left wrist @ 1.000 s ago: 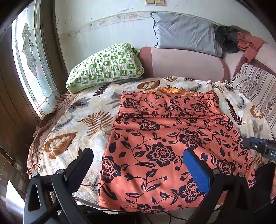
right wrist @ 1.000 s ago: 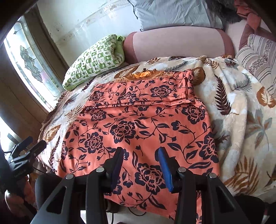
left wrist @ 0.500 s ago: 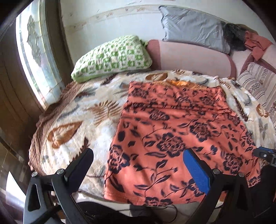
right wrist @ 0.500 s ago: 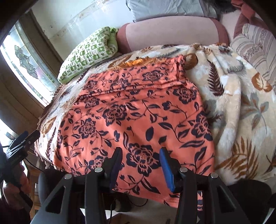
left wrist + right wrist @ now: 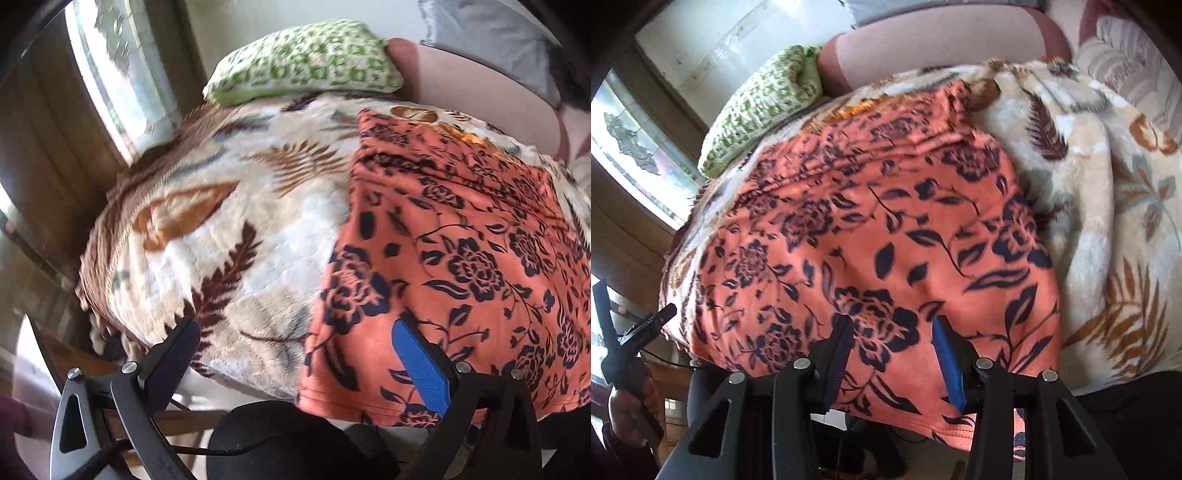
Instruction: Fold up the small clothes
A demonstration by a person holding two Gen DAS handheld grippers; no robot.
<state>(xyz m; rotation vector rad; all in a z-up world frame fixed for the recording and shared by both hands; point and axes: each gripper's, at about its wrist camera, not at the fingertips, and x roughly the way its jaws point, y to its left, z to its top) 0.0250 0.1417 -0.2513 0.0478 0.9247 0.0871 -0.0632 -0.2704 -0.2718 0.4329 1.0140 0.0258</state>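
on a leaf-print blanket (image 5: 258, 240) the orange flowered garment (image 5: 886, 229) lies flat, and both tools have dipped toward its near hem since a second ago, left gripper (image 5: 295, 354) wide open at its 7 o'clock corner, right gripper (image 5: 892, 350) half open and empty at 6 o'clock, likely about to pinch and fold.

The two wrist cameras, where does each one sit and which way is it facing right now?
Left wrist: on the left gripper, tilted down over the near left corner of the orange floral garment; own open fingers show.
Right wrist: on the right gripper, tilted down over the garment's near hem; own open fingers and the person's left hand show.
Shared: garment, leaf blanket, green pillow.
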